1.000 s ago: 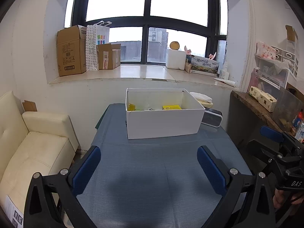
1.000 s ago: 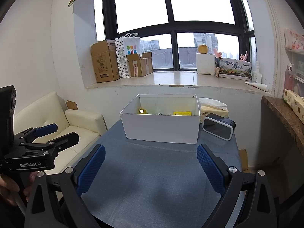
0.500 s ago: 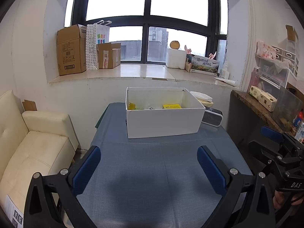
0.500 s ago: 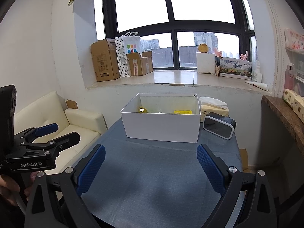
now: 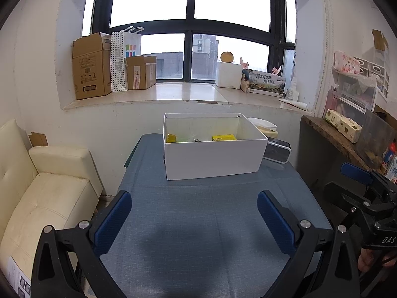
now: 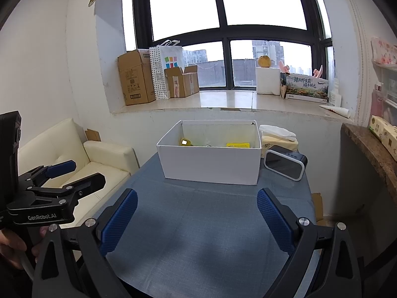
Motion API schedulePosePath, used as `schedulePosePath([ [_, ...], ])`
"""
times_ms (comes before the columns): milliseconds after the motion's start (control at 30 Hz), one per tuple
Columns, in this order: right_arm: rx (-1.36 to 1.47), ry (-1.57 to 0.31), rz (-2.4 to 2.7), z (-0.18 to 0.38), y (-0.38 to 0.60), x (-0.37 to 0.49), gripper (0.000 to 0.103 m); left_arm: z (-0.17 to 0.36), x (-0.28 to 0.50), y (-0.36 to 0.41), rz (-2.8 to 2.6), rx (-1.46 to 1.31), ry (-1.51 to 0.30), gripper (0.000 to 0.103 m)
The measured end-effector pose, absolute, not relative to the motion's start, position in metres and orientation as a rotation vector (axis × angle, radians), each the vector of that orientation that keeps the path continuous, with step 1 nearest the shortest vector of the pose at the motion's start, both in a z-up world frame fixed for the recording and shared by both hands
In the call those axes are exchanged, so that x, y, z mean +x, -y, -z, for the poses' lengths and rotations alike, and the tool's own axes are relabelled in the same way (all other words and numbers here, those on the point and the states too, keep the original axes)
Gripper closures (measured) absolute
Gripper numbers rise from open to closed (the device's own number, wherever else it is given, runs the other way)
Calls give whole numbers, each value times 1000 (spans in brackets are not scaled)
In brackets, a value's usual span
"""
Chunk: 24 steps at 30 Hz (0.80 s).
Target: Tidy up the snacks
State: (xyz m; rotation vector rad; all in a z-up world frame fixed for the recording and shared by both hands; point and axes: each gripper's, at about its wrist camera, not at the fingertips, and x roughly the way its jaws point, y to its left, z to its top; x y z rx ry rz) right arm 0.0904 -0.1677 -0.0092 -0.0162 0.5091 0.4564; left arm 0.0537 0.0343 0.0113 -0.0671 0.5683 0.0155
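Both wide and holding nothing, left tool (image 5: 194, 219) and right tool (image 6: 197, 217), with white box (image 5: 213, 157) of snacks (image 5: 223, 137) straight ahead near tabletop (image 5: 198, 223) far edge.

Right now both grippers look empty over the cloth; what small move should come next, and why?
Probably ease the right gripper forward toward the white box. Both it and the left gripper are open and hold nothing, the blue tablecloth before them shows no loose snacks, and the only packets in view, the yellow packets, lie inside that box.
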Motion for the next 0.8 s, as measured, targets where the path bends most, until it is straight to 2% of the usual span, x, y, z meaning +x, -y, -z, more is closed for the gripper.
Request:
schedulePosePath([
  [800, -14, -522, -416, 9, 169, 89, 3, -11, 54, -31, 8, -49, -572, 0],
])
